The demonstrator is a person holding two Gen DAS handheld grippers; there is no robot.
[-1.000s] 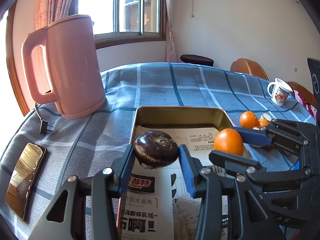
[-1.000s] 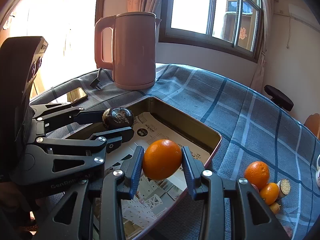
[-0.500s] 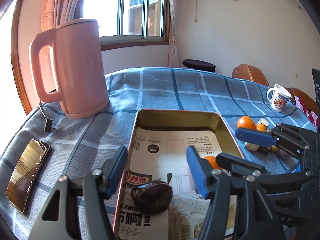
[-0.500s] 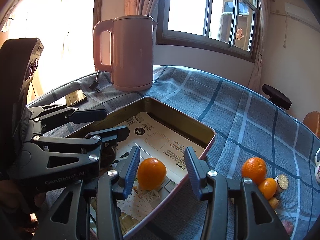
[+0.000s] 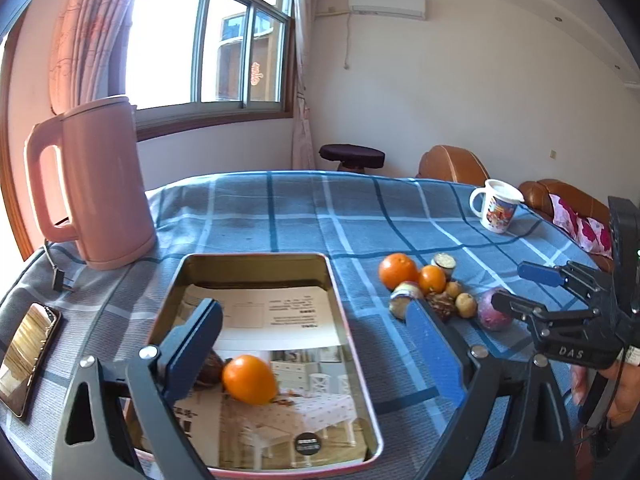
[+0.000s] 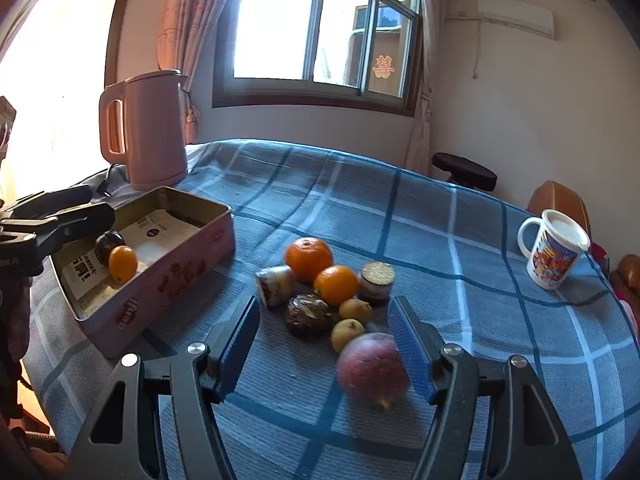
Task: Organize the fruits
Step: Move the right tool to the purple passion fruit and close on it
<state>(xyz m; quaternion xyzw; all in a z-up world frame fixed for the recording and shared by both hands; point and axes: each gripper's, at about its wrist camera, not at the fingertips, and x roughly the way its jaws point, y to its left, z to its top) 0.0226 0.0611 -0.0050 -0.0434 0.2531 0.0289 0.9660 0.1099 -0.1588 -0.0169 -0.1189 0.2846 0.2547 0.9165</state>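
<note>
- The left hand-held gripper point(image 5: 316, 344) hangs over the tin box point(image 5: 340, 292) with its blue fingers point(image 5: 192, 352) spread wide apart and nothing between them.
- The right hand-held gripper point(image 6: 324, 344) is also spread apart and empty, low over the loose fruit on the worktop point(image 6: 460, 248).
- Inside the tin box, on printed paper point(image 5: 280, 312), lie an orange point(image 5: 250, 379) and a dark round fruit point(image 6: 108, 246), touching each other near the box's front end; in the left wrist view the dark fruit is mostly hidden behind the left finger.
- The remaining fruit sits in a tight cluster on the blue checked cloth, beside the box but apart from it: a large orange point(image 6: 309, 259), a smaller orange point(image 6: 336, 285), a cut piece with a pale flat top point(image 6: 377, 278), another cut piece point(image 6: 275, 286), a dark wrinkled fruit point(image 6: 308, 316), and two small yellow fruits point(image 6: 348, 322).
- A reddish-purple fruit point(image 6: 373, 369) lies nearest the right hand-held gripper, just beside its right finger and partly between the fingers.
- A pink kettle point(image 5: 90, 188) stands behind the box, a phone point(image 5: 26, 356) lies to its left, and a printed mug point(image 6: 554, 248) stands well apart to the right.
</note>
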